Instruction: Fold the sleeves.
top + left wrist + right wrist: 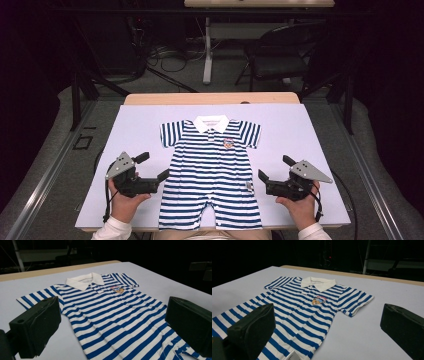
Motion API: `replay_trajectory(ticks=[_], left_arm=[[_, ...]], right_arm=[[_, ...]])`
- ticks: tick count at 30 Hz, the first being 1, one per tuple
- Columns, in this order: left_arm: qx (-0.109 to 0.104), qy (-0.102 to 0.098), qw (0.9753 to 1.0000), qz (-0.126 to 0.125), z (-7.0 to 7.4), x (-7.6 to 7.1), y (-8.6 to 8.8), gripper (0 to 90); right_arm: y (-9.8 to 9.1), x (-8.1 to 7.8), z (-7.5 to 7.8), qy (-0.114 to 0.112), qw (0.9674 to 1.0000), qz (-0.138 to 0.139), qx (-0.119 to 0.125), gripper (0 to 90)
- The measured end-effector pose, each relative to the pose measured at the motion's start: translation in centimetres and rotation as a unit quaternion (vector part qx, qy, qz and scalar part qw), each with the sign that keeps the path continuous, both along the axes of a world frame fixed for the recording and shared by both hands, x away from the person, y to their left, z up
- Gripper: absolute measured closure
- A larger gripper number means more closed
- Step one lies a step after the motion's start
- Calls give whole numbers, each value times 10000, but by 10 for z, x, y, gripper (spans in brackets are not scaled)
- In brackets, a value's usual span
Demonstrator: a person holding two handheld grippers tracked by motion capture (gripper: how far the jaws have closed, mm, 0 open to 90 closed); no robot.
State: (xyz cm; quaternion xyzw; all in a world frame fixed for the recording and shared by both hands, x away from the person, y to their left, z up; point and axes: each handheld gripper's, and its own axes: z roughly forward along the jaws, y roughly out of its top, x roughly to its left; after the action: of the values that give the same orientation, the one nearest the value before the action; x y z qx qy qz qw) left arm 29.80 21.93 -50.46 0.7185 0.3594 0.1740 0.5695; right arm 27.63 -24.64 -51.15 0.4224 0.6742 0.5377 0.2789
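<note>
A blue-and-white striped baby romper (pixel 210 170) with a white collar (pixel 211 122) and a small chest badge lies flat, face up, in the middle of the table. My left gripper (pixel 153 166) hovers just off its left side at waist height, jaws wide apart with nothing held. My right gripper (pixel 275 168) mirrors it at the right side, also open and holding nothing. In the left gripper view the romper (pixel 112 312) spreads between and beyond the two black jaws. In the right gripper view the romper (pixel 307 307) lies ahead to the left, its near sleeve (pixel 359 301) in the middle.
A pale lavender mat (pixel 300 130) covers the table, with a strip of bare wood (pixel 210 98) along the far edge. Beyond stand a dark chair (pixel 280 50), a white table leg (pixel 207 50) and floor cables. Bare mat lies on both sides of the garment.
</note>
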Motion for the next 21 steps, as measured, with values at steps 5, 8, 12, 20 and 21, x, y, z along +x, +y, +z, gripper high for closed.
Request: replay_trajectory(ticks=[5,8,12,20,21], left_arm=[[-35,67,10000,17,0,1,0,2],[-99,124,9999,-24,1,2,0,2],[-155,207,9996,79,3,3,-2,1],[-67,499,9984,257,7,12,-4,2],[-72,526,9983,256,8,13,-5,2]], right_arm=[[1,0,-1,33,10000,10,-20,0],[1,1,-1,14,10000,3,-40,0],[1,4,-2,34,10000,-23,-32,0],[4,5,-3,68,9999,-11,-94,0],[4,5,-3,68,9999,-11,-94,0]])
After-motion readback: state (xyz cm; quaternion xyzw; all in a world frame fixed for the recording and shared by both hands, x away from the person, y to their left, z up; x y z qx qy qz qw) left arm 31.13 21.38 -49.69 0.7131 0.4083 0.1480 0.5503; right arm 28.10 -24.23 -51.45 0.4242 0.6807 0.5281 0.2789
